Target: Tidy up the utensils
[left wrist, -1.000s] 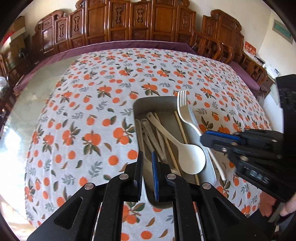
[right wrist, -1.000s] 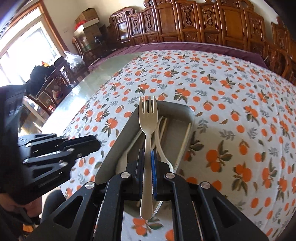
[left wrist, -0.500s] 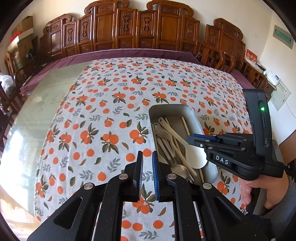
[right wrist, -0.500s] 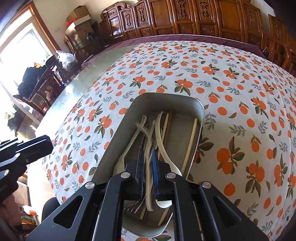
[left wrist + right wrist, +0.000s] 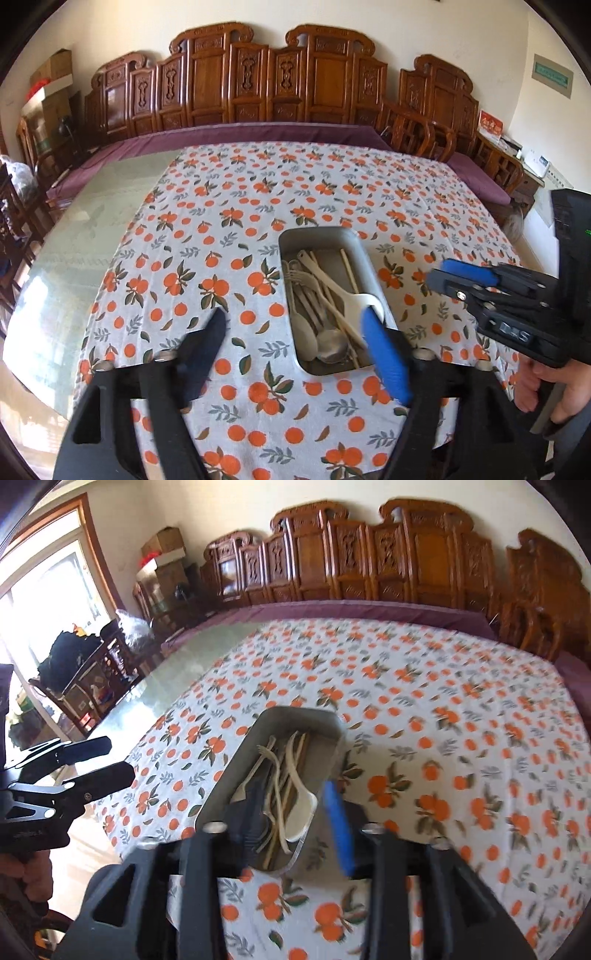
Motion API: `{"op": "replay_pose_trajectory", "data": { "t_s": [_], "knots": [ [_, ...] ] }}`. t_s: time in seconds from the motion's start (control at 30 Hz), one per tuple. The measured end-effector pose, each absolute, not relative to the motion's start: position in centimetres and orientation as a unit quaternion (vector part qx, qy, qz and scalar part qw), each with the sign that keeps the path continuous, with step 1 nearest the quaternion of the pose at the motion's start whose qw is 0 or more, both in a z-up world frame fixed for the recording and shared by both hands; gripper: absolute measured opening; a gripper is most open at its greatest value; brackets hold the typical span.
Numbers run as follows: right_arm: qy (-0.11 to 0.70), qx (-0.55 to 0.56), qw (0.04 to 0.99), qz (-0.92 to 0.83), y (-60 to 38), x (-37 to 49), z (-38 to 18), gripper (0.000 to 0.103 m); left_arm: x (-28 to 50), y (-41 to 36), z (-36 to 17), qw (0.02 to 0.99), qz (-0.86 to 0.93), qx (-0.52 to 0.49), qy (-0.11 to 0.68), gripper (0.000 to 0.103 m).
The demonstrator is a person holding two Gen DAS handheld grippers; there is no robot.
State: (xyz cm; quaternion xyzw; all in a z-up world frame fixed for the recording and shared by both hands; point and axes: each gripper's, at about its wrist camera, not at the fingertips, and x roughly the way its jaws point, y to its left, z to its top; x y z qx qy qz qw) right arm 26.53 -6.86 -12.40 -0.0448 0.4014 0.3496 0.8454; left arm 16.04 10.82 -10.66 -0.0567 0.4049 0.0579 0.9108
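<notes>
Both grippers: left gripper (image 5: 291, 332) and right gripper (image 5: 291, 805) jaws opening, nothing held
tray (image 5: 364, 253): utensils (image 5: 321, 295) piled inside, probably all plastic; blurry

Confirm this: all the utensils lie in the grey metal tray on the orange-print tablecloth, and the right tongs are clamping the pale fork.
Wrong on the fork. The right tongs are opening with nothing between them; the pale fork lies in the grey metal tray on the orange-print tablecloth, as the right wrist view shows.

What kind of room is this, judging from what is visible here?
Probably a home dining room: a large table under an orange-print tablecloth, carved wooden chairs along the wall behind it, and a metal tray of utensils on the cloth.
</notes>
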Motion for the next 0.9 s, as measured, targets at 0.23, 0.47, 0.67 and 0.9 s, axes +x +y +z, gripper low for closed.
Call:
{"op": "replay_pose_trajectory", "data": {
  "t_s": [0.23,0.47,0.67,0.9],
  "knots": [
    [0.351,-0.034,0.88,0.318,-11.9,22.8,-9.1,0.099,14.3,7.9,-9.1,0.924,0.053,-0.04,0.377,0.095],
    [0.325,-0.025,0.895,0.303,-15.6,19.9,-6.6,0.101,12.8,5.2,-8.1,0.928,0.041,-0.031,0.368,0.095],
    [0.277,-0.022,0.913,0.3,-18.4,16.8,-3.1,0.101,10.6,2.6,-4.9,0.944,0.016,-0.015,0.33,0.095],
    [0.226,-0.015,0.927,0.3,-20.9,13.5,0.8,0.101,7.6,1.0,-1.2,0.958,0.002,-0.013,0.288,0.095]
  ]
}}
